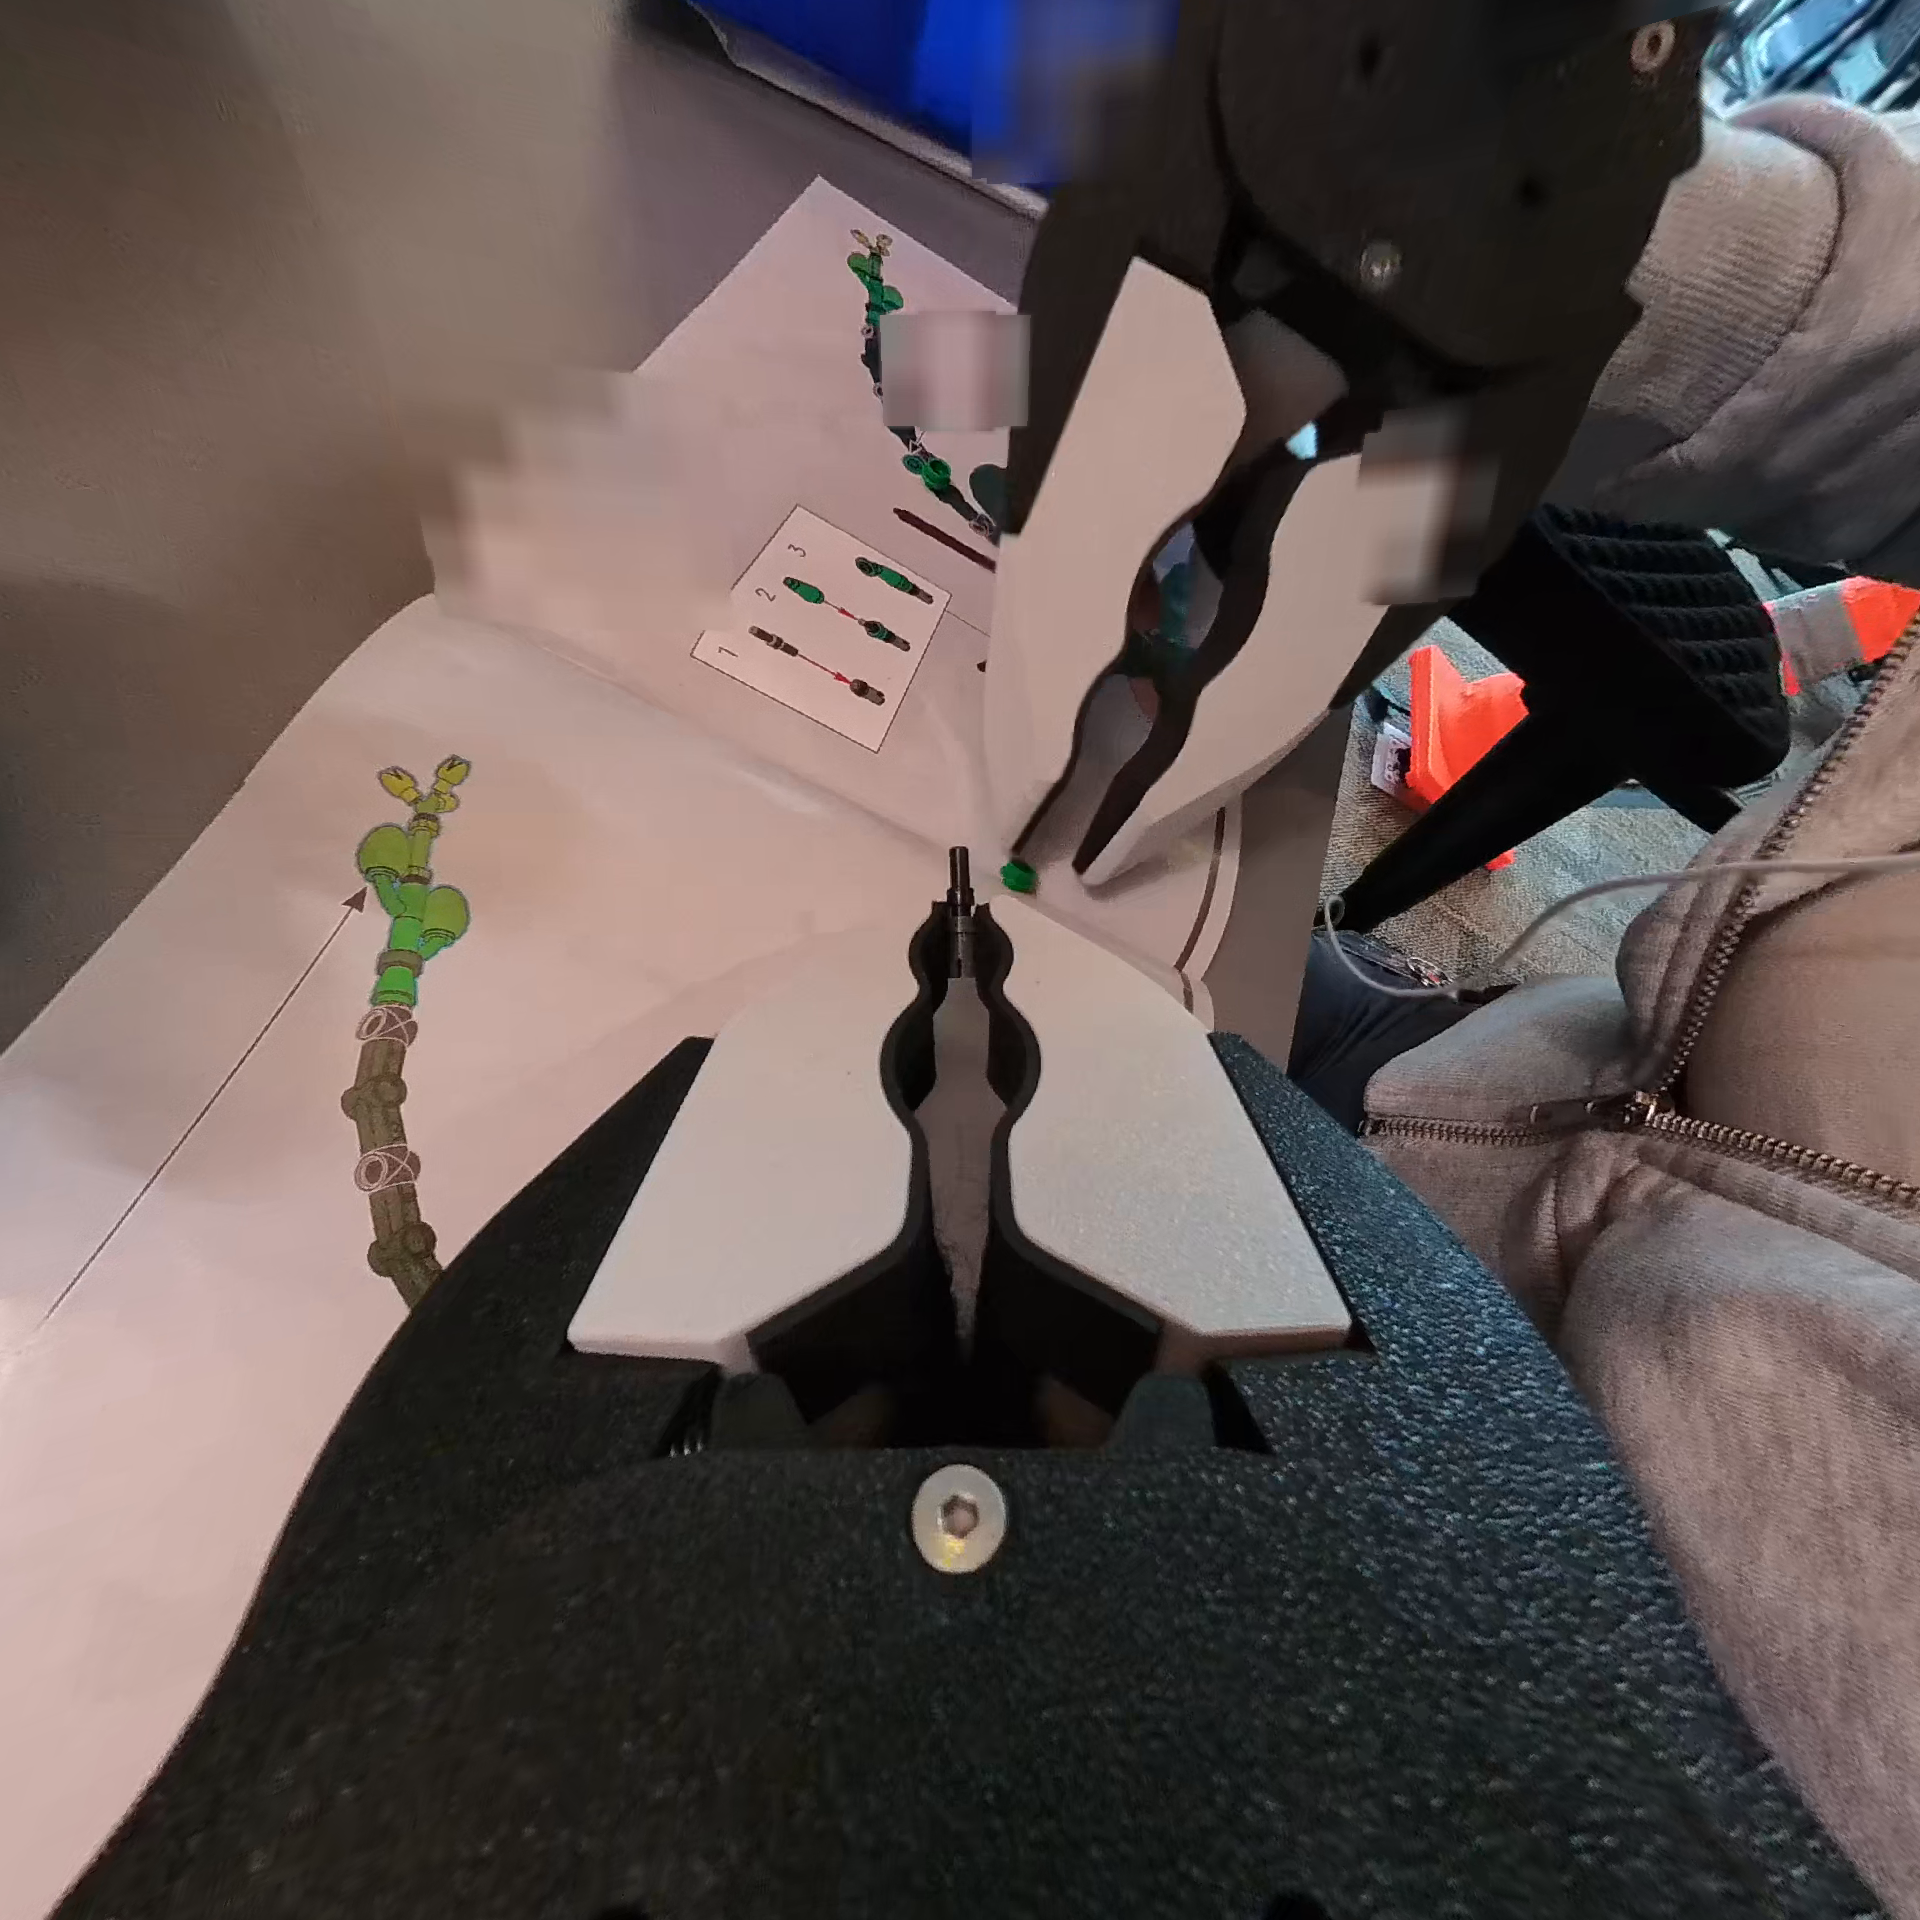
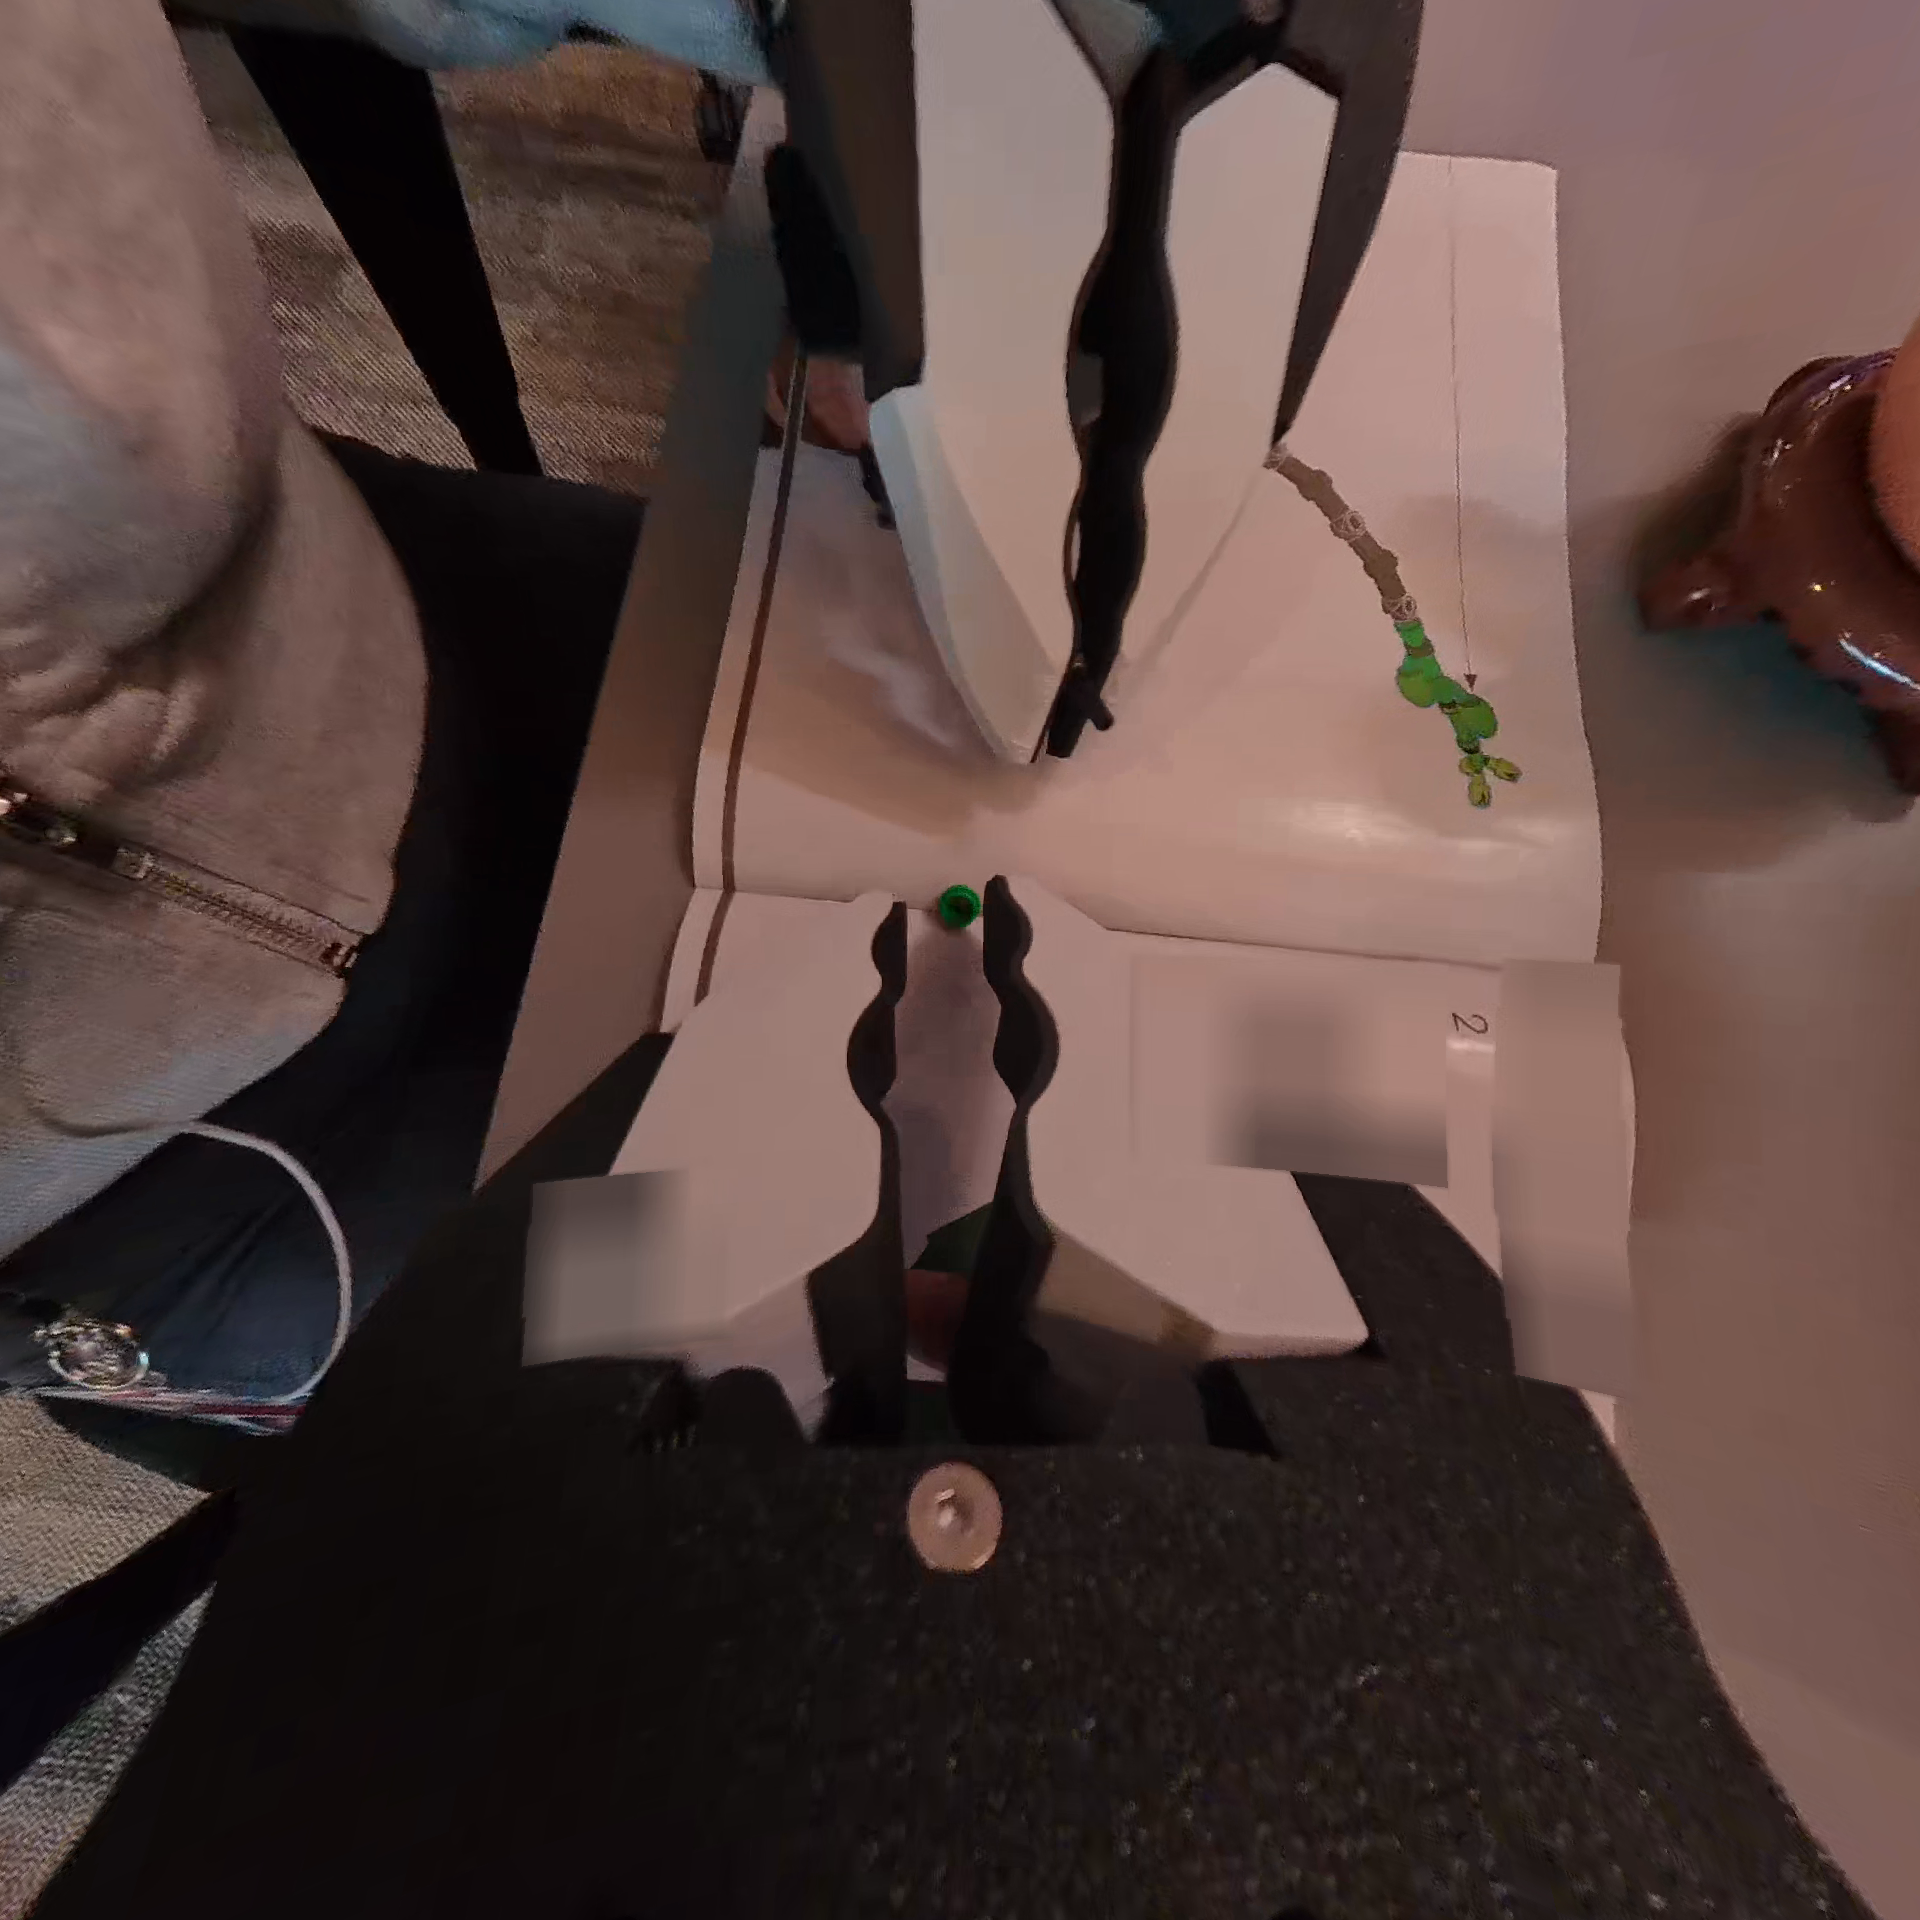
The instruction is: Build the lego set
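Your left fingers [image 1: 1049,940] were pinched on a small dark pin [image 1: 958,914], its stepped tip poking out past the fingertips over the open instruction booklet [image 1: 582,831]. Your right gripper [image 2: 943,914] had its fingers spread, with a tiny green stud [image 2: 957,906] lying between the tips; it sat close against one pad, and a gap showed on the other side, so nothing was clamped there. The left wrist view showed the same stud [image 1: 1019,876] resting on the page just beside the pin's tip and at the right gripper's [image 1: 1049,862] tips.

Both pieces looked like hard, rigid plastic, very light and smooth. I judged the stud likely to skate or flick away on the glossy paper if only one pad nudged it, and its round shape would let it roll. Its rounded sides, square between the pads, seemed the sound place to take it. The pin was held by its thicker middle, which looked secure and left the narrow end free.
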Demonstrator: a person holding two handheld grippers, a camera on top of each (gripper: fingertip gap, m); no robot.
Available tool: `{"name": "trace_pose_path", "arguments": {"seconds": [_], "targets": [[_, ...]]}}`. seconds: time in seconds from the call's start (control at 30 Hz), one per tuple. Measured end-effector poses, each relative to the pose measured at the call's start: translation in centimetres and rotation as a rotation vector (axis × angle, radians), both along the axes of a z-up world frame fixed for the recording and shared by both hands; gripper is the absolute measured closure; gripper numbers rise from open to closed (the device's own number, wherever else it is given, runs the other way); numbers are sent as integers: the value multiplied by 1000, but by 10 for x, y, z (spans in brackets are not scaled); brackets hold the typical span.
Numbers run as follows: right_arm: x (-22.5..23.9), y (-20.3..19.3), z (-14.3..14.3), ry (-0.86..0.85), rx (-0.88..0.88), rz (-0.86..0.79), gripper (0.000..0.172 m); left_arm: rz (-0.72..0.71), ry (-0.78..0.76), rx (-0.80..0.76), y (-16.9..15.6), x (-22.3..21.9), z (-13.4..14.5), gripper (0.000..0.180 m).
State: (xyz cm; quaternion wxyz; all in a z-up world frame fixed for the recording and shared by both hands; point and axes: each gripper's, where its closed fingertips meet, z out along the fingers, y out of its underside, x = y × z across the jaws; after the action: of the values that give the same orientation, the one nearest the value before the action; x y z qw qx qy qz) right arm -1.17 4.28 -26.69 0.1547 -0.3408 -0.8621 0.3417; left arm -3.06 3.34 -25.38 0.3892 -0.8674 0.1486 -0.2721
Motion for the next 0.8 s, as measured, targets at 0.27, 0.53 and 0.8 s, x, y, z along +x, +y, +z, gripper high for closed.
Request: {"name": "trace_pose_path", "arguments": {"seconds": [0.27,0.53,0.8], "targets": [[-3,2,-6,5,16,-47,166,-4,-9,-3,0,1,-1,177],[-2,4,9,-120,-471,-218,169,-5,-12,-5,-1,1,-1,177],[-9,20,-4,-166,-299,-251,169,-16,-12,-4,-1,3,-1,177]]}}
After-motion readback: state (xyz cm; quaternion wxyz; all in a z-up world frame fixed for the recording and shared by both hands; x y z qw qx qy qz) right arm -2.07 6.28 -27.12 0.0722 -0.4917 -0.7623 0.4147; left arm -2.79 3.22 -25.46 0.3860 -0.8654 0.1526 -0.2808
